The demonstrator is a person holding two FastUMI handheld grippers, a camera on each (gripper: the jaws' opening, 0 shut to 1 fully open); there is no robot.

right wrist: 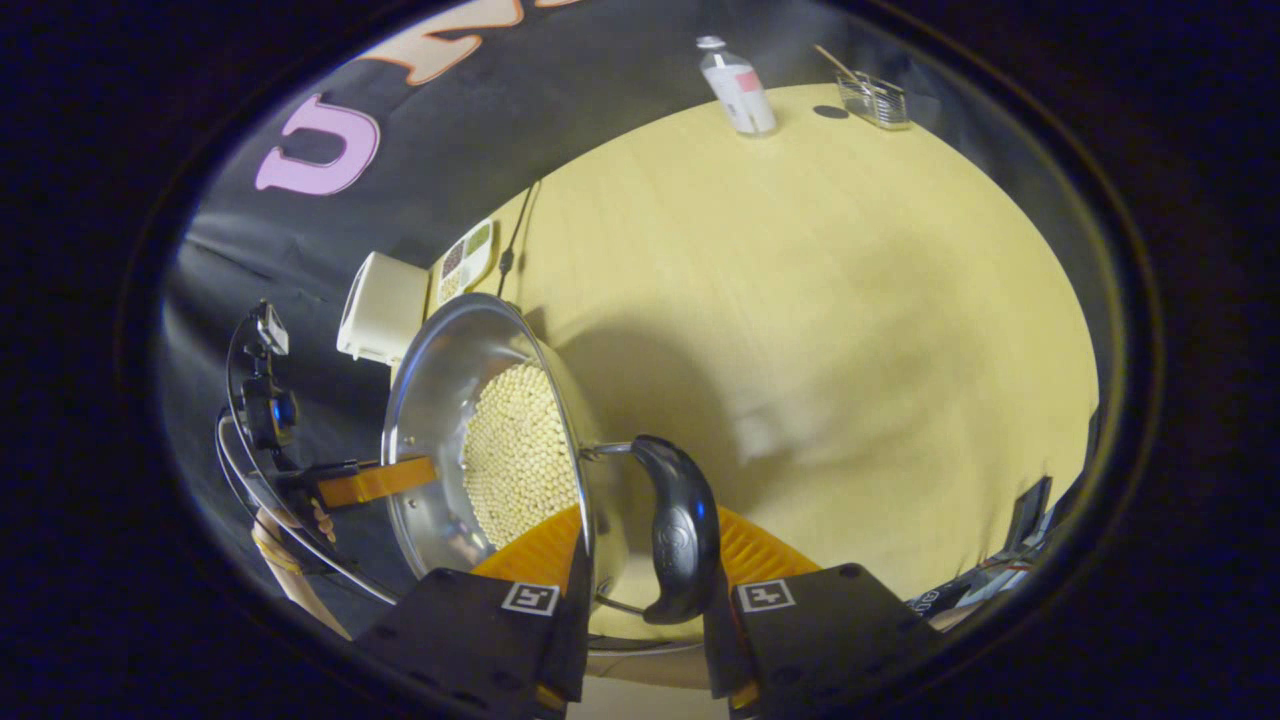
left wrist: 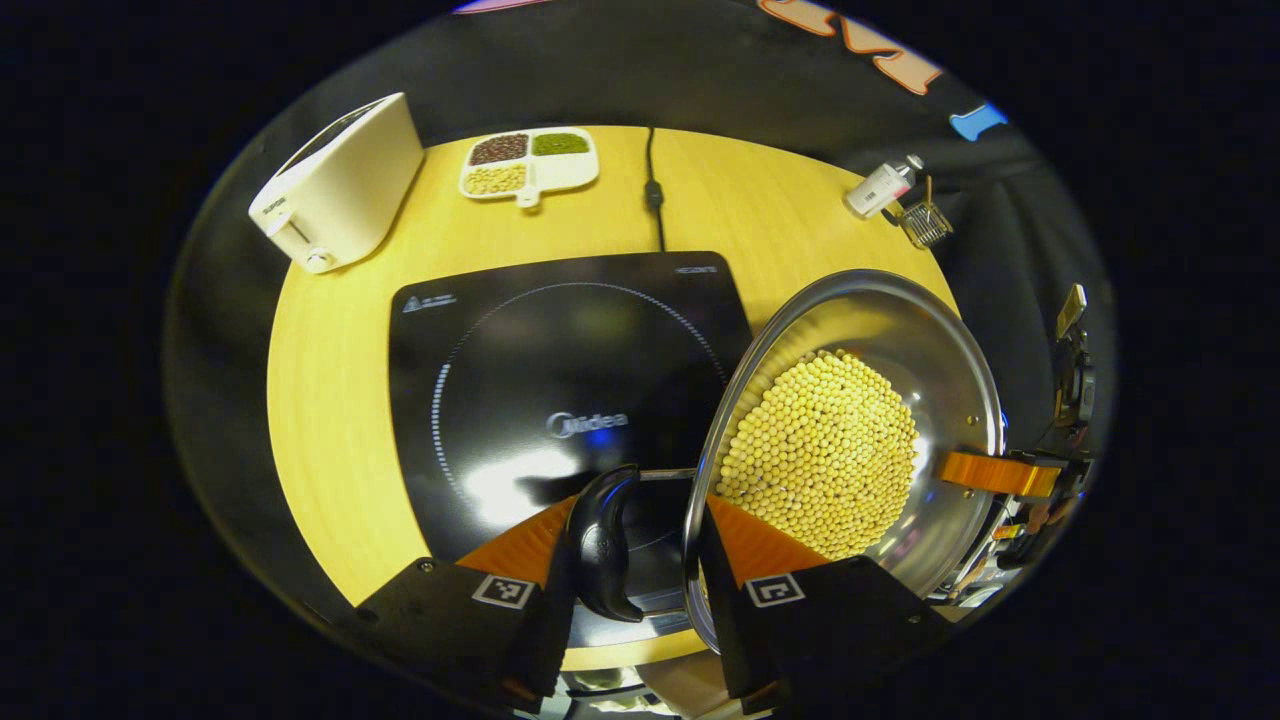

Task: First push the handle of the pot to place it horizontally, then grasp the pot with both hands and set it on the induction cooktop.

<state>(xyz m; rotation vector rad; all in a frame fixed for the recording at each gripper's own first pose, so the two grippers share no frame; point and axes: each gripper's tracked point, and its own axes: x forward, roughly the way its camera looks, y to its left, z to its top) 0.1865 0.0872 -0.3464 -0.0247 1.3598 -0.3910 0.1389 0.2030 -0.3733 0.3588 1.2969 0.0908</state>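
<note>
The pot [left wrist: 860, 420], a shiny steel one filled with pale yellow beans [left wrist: 820, 470], is held up between both tools, tilted in each camera's picture. In the left gripper view, the left gripper [left wrist: 640, 560] is clamped across one side of the pot: its orange fingers [left wrist: 520, 550] close on the rim and the black side handle [left wrist: 605, 545] that sits between them. Beyond the pot the black induction cooktop [left wrist: 560, 380] lies flat on the round wooden table [left wrist: 330, 400], and the pot's near edge overlaps the cooktop's right side in this picture; whether it touches the glass cannot be told. On the far side of the pot, the other tool's orange finger [left wrist: 995, 472] meets the rim. In the right gripper view, the right gripper [right wrist: 640, 570] is likewise closed on the rim and the second black handle [right wrist: 680, 530]. At the back of the table stand a white toaster [left wrist: 340, 185], a divided dish of beans [left wrist: 530, 160], a small bottle [left wrist: 880, 187] and a little wire basket [left wrist: 925, 222]. A black cord [left wrist: 655, 190] runs from the cooktop to the table's far edge.
</note>
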